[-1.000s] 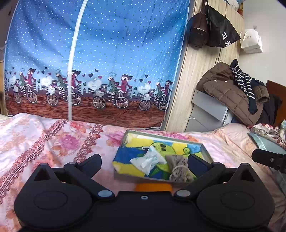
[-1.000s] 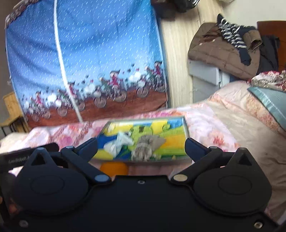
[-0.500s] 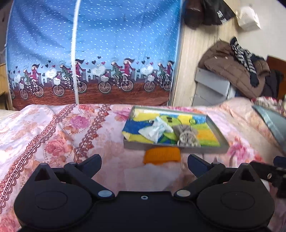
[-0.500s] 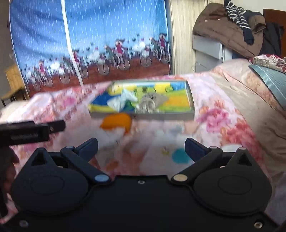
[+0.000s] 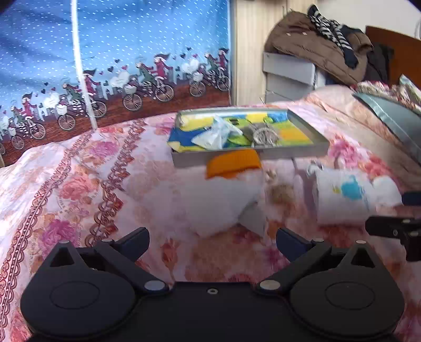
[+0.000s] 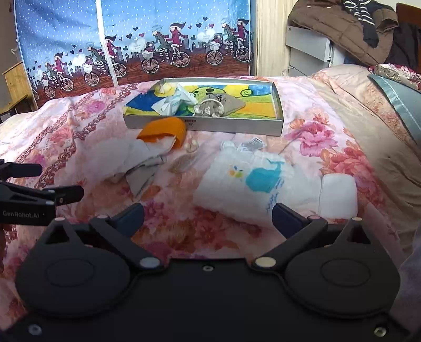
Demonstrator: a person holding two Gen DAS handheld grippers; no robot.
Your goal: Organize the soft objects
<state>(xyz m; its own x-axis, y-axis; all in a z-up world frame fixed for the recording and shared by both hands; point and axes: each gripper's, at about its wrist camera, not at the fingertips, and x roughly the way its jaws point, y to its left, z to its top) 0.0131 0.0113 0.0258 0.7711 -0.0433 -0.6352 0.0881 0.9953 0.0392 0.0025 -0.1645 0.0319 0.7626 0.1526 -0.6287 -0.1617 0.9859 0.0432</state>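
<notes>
A grey tray (image 6: 205, 124) (image 5: 236, 157) with a colourful lining sits on the floral bed and holds a crumpled pale tissue packet (image 6: 172, 102) and a grey drawstring pouch (image 6: 218, 105). In front of it lie an orange knitted item (image 6: 163, 129) (image 5: 232, 163), a white and grey cloth (image 6: 136, 160) (image 5: 210, 202), and a white garment with a blue whale print (image 6: 252, 184) (image 5: 344, 194). My left gripper (image 5: 211, 239) stands open over the bedspread before the white cloth. My right gripper (image 6: 208, 215) is open too, close to the whale garment. Neither holds anything.
A blue curtain with cyclists (image 6: 131, 39) hangs behind the bed. A brown jacket (image 6: 339, 23) lies on grey boxes at the back right. A grey-blue pillow (image 6: 400, 97) is at the right edge. Small beige items (image 6: 184, 163) lie between the cloths.
Both grippers have pulled back and tilted down from the tray. The loose cloths and the whale garment on the bed have come into view in front of them.
</notes>
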